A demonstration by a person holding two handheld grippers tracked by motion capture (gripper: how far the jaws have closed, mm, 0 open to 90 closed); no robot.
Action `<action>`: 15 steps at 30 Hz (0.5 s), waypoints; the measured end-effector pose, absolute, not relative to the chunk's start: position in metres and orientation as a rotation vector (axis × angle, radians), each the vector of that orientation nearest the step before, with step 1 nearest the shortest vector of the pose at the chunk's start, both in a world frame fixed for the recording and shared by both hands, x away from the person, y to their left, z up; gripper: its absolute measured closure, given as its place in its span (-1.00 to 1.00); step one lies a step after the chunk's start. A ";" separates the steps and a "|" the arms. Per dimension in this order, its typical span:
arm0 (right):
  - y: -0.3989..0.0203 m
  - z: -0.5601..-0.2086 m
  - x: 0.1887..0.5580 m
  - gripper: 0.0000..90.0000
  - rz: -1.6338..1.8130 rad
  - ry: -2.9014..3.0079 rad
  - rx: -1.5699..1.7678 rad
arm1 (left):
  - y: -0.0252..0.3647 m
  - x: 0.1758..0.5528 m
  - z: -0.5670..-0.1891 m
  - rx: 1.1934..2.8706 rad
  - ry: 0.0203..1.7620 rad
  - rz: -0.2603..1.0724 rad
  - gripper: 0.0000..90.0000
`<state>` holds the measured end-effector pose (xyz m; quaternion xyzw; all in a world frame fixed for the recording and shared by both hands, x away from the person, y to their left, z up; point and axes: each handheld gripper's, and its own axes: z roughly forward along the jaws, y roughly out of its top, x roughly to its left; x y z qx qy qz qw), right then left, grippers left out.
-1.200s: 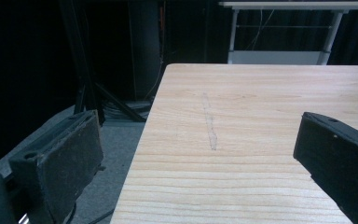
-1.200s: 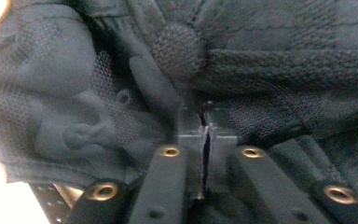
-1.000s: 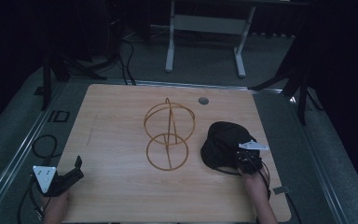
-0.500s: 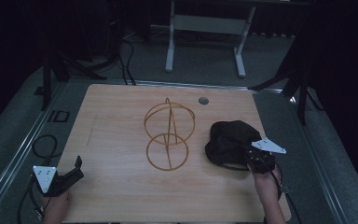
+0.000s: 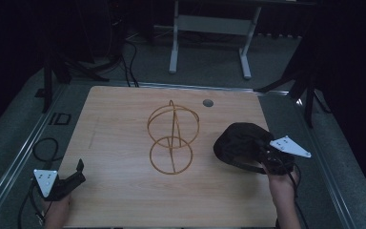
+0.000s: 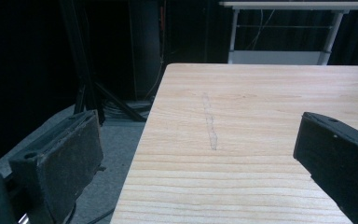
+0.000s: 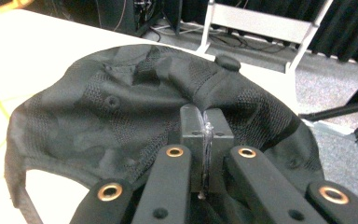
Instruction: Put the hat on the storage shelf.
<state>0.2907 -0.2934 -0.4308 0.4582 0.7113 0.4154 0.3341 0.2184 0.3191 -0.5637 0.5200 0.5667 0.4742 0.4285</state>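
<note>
While the right gripper (image 5: 267, 160) is pinching the near edge of a black cap (image 5: 240, 143), its jaws pressed together on the fabric, the cap is lying crown-up on the table's (image 5: 124, 119) right side, just right of a gold wire stand (image 5: 172, 137). Its long axis is unclear. At the near-left corner, the left gripper (image 5: 71, 179) is resting with jaws spread, holding nothing.
</note>
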 end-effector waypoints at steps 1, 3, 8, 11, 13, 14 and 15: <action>-0.293 -0.428 0.290 0.99 1.086 1.857 1.185 | 0.319 0.218 -0.564 1.299 1.415 1.183 -0.96; -0.292 -0.422 0.288 0.99 1.094 1.845 1.168 | 0.319 0.218 -0.564 1.298 1.414 1.184 -0.96; -0.293 -0.402 0.284 0.99 1.130 1.806 1.137 | 0.319 0.218 -0.564 1.299 1.414 1.183 -0.96; -0.293 -0.394 0.283 0.99 1.130 1.793 1.120 | 0.319 0.218 -0.564 1.298 1.416 1.182 -0.96; -0.293 -0.385 0.283 0.99 1.137 1.780 1.108 | 0.319 0.218 -0.564 1.300 1.417 1.182 -0.96; -0.294 -0.377 0.284 0.99 1.148 1.766 1.098 | 0.319 0.218 -0.564 1.300 1.417 1.182 -0.96; -0.294 -0.377 0.284 0.99 1.148 1.766 1.098 | 0.319 0.219 -0.564 1.300 1.418 1.181 -0.96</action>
